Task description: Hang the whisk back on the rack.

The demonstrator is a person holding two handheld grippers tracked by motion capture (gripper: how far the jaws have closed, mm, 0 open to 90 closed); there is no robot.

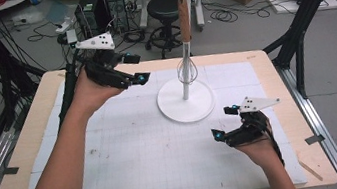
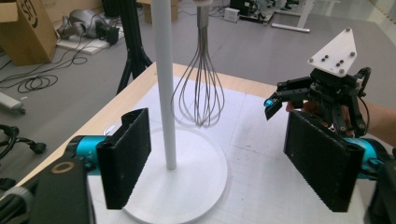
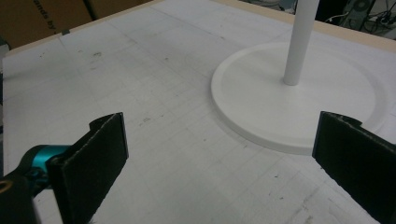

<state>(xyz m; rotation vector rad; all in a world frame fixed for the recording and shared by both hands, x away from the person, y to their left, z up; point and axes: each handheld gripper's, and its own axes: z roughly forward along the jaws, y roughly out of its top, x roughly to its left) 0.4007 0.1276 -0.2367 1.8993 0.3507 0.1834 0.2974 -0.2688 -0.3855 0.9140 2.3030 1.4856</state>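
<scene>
Whisk [image 1: 186, 59] hanging from a hook on the white rack [image 1: 186, 103], wires dangling just above its base.
It is looking light and springy, wooden handle [image 1: 184, 16] offering the firm hold; the pole is crowding it, while left gripper [image 1: 133, 69] and right gripper [image 1: 225, 122] are waiting agape, empty.

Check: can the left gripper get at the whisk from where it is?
Probably yes. The left gripper is open and faces the whisk, which hangs free beside the stand's pole; the pole may crowd one jaw.
</scene>
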